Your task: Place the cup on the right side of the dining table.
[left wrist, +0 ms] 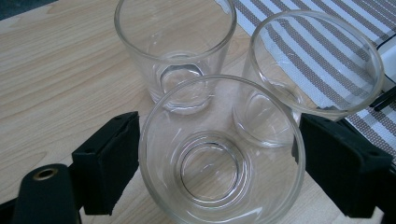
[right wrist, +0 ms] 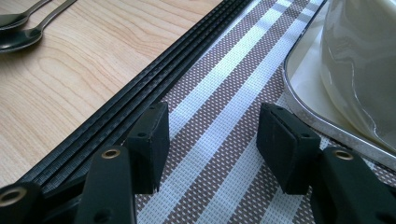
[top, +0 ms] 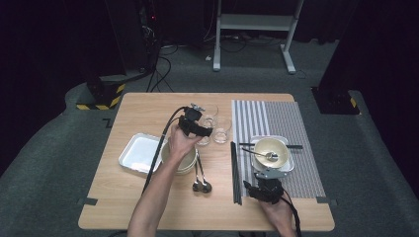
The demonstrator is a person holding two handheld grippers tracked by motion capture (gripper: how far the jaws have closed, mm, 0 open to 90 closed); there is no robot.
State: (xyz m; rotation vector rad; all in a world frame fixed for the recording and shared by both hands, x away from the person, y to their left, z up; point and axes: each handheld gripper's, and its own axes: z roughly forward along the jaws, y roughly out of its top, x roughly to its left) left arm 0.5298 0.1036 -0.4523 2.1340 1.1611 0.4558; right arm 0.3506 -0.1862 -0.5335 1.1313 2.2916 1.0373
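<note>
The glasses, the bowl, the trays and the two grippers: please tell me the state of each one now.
Nearest glass: upright, empty, between the left gripper's pads.
Two other glasses: upright, empty.
Left gripper: around the nearest glass; contact unclear.
Right gripper: open, holding nothing, over the striped mat.
Bowl: upright in a tray, spoon inside.
White tray: empty.

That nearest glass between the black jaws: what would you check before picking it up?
1. Nearest glass between the left gripper jaws: ok.
2. Pads pressing on it: cannot tell.
3. Glass upright and empty: ok.
4. Room from the two other glasses: not ok, they stand close behind.
5. Right gripper out of the way, open over the striped mat: ok.
</note>
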